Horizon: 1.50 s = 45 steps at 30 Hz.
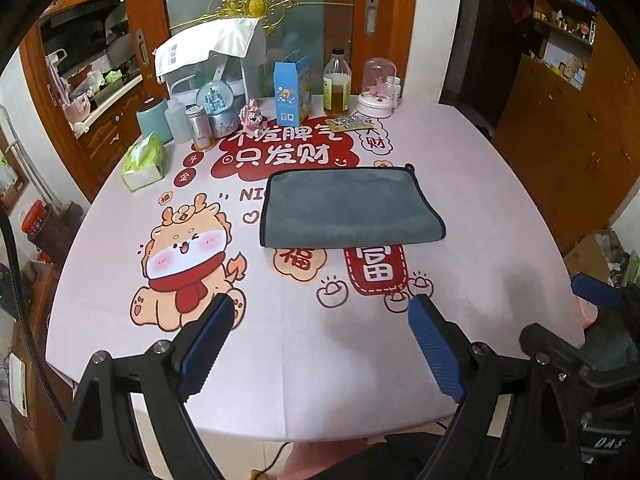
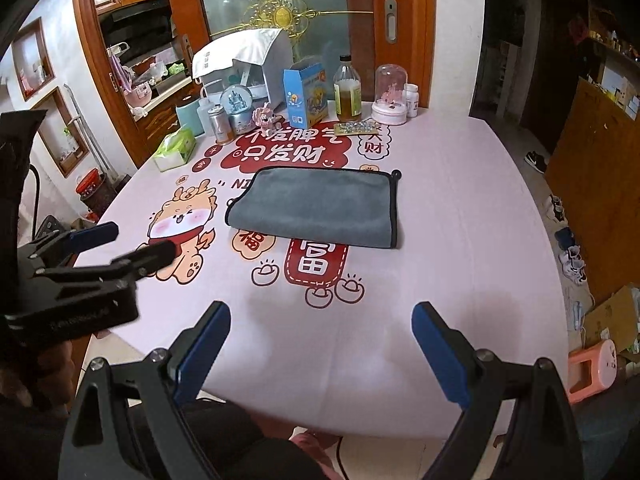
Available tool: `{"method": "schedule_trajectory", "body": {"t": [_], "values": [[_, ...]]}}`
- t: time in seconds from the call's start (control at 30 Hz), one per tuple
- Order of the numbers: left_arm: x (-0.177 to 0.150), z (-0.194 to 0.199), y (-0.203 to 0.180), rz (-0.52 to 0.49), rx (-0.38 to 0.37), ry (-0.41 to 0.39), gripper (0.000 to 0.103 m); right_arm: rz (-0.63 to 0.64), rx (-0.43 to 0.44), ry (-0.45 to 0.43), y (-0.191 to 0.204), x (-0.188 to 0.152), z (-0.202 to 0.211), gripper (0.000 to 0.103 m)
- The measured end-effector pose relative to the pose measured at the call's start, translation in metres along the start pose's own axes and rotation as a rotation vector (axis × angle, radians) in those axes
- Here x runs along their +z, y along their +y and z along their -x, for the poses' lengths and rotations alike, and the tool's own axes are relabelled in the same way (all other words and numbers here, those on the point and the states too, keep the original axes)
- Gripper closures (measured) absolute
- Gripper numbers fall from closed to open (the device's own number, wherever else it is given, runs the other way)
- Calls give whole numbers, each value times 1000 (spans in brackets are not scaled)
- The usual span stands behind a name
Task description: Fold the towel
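Left wrist view, fingers: blue pads point(image 1: 208, 344) spread wide, nothing between them; left gripper point(image 1: 320, 312) hangs above the near table edge, clear of the cloth.
Right wrist view, fingers: pads point(image 2: 438, 354) likewise spread, holding nothing; right gripper point(image 2: 322, 316) hangs over the near edge, with the left gripper visible off to its side.
Towel: grey towel point(image 1: 348, 206) with dark binding lies flat mid-table, well apart from both grippers. It looks already doubled once, with a rounded fold on the near side and a hanging loop point(image 1: 409, 167) at the far right corner.
Surface: pink printed tablecloth point(image 1: 328, 360) covers the table; it looks thin and loose.
Far clutter: oil bottle point(image 1: 337, 84), blue carton point(image 1: 291, 94), snow globe point(image 1: 218, 106), tissue pack point(image 1: 143, 162) and small can point(image 1: 200, 128) stand in a row behind the towel, near its far edge.
Risk, layers: a pinch at a corner may catch only the top layer, opening the towel instead of folding it.
Risk, tablecloth: pads coming down too low could nip the tablecloth with the towel and drag it, tipping the bottle or globe.
Risk, reach: a long forward reach past the towel could knock the carton or bottle.
Risk, alignment: uneven lift by the two grippers would leave a skewed fold.
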State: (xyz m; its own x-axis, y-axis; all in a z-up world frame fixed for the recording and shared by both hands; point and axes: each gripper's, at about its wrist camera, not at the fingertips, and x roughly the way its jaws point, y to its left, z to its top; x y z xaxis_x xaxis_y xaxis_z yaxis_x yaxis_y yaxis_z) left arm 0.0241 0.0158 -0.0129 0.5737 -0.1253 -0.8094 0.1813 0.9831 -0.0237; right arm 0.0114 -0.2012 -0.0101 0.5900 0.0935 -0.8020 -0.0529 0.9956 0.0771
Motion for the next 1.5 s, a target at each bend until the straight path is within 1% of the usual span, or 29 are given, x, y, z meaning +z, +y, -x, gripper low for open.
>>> {"method": "schedule_trajectory", "body": {"t": [0.17,0.33,0.43,0.53,0.63,0.7,0.87,1.13,1.3,1.5], "values": [[-4,0,-7,1,3,15,15,-33,1,8,2,-4,3,10],[-7,3,-8,20,24,1,15,-96,-26,25,-2,-7,-1,10],[-8,4,-8,23,39,-7,15,-104,-43,11,0,-9,1,10],[-8,6,-10,19,53,-22,15,-96,-54,-7,4,-10,3,6],[-7,9,-11,11,62,-38,9,-103,-62,-29,5,-9,7,4],[-6,11,-10,10,69,-54,9,-107,-58,-42,4,-11,10,3],[-7,14,-7,21,93,-71,1,-113,-58,-44,5,-12,10,0],[-8,18,-4,25,102,-92,1,-123,-61,-52,6,-12,10,0],[-8,15,-2,28,103,-77,1,-136,-62,-57,6,-13,10,0],[-8,15,2,31,114,-81,1,-141,-58,-51,8,-12,7,0]]}}
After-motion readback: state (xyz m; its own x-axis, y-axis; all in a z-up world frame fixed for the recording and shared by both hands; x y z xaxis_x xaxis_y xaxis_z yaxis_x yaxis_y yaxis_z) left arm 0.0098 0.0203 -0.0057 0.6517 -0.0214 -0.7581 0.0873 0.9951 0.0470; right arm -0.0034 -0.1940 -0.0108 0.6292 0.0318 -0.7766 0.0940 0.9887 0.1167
